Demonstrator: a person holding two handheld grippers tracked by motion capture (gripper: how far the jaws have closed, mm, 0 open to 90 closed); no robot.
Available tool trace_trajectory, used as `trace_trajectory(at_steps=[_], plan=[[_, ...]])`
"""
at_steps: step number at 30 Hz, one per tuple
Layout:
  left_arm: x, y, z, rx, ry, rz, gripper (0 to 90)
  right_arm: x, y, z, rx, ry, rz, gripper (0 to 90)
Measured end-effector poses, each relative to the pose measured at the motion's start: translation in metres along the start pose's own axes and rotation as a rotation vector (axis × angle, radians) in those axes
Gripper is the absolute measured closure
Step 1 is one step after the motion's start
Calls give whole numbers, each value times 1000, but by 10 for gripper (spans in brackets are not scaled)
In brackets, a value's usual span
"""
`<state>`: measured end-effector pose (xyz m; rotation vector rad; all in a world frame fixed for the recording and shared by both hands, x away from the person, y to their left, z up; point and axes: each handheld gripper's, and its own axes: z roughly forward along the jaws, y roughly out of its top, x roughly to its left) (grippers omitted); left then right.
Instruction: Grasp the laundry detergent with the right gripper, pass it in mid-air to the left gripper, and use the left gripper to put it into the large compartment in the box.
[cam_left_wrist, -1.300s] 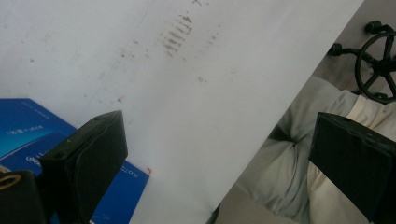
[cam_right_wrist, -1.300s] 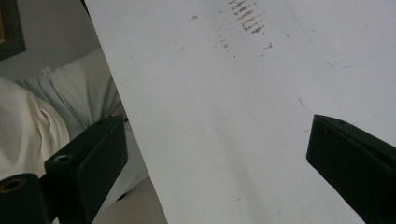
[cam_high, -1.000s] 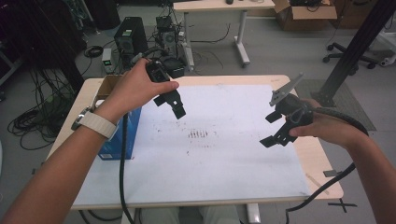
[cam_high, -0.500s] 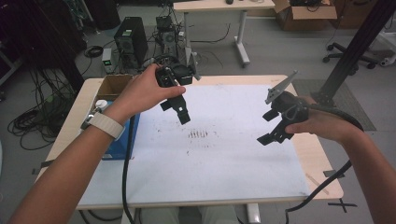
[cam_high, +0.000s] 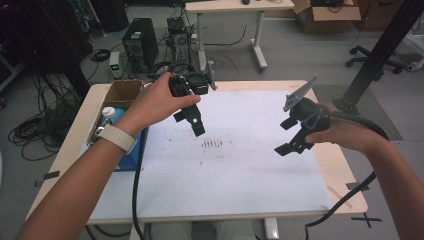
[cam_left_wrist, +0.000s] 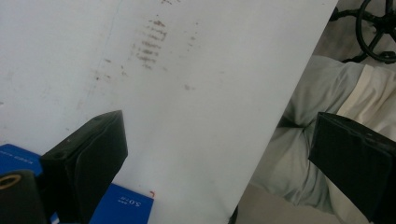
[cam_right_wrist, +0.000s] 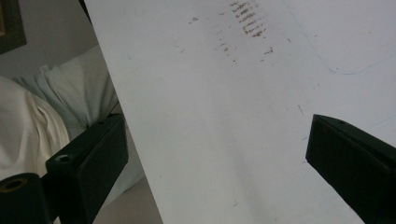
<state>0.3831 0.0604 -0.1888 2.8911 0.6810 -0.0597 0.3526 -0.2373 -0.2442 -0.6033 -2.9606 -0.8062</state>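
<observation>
My left gripper (cam_high: 190, 120) hangs above the white sheet (cam_high: 235, 165) at the table's back left, held in a hand with a pale wristband. In the left gripper view its jaws stand wide apart with nothing between them (cam_left_wrist: 219, 154). My right gripper (cam_high: 289, 136) hovers over the sheet's right side with a grey three-cornered plate on top. Its jaws are also spread and empty in the right gripper view (cam_right_wrist: 215, 163). A patch of brown smudges (cam_high: 214, 144) marks the sheet between the two grippers, seen too as brown smudges (cam_left_wrist: 150, 43) and brown smudges (cam_right_wrist: 250, 21).
A cardboard box (cam_high: 120, 95) with a white-capped bottle (cam_high: 109, 114) sits at the table's left edge, and a blue box (cam_high: 131, 155) lies beside it. Cables trail from both grippers. Computers, a desk and a chair stand on the floor beyond.
The left hand has carried its gripper to the right and slightly toward the table's middle. The right gripper has stayed nearly in place.
</observation>
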Motion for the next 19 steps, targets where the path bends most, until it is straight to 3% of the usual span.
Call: trace_trajectory(at_steps=[19], plan=[[0,0,2,-2,-10,5,48,1,-4,2,-8,6,1,56]])
